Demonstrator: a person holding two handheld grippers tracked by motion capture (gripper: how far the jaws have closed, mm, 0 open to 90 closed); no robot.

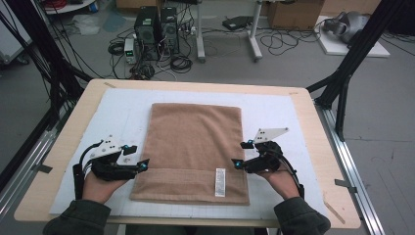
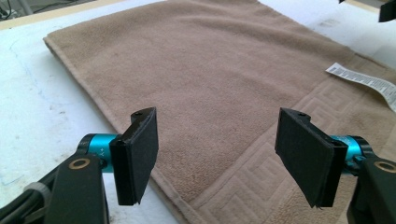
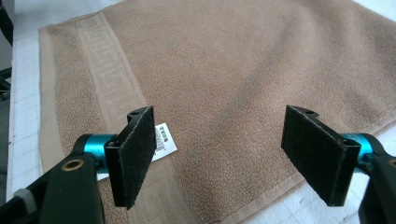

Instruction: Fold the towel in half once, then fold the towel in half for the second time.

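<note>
Evidently the person is working on a brown towel (image 1: 193, 142) that is lying flat on the white mat (image 1: 122, 112) covering the table (image 1: 313, 122), with its patterned border and white label (image 1: 220, 182) at the end nearest the person. The towel is looking like a neat rectangle, possibly folded once already, though its layers are not telling clearly.

Both hands are hovering at the sides of the near end. The left gripper (image 1: 143, 165) is sitting just beside the towel's left edge, and in the left gripper view its jaws are standing wide apart over that edge, holding nothing. The right gripper (image 1: 238, 162) is sitting at the right edge, and in the right gripper view its jaws are likewise spread, with the label (image 3: 163, 138) showing just past one pad (image 3: 135, 156) and the towel's edge running below.

Judging from this, the step in hand is lining up for a grasp, with folding likely to follow. The next move is calling for each gripper to be lowering until one pad is slipping under the edge and the other is sitting on top, then pinching both sides at matching points, so that the near end is lifting evenly and not skewing.
</note>
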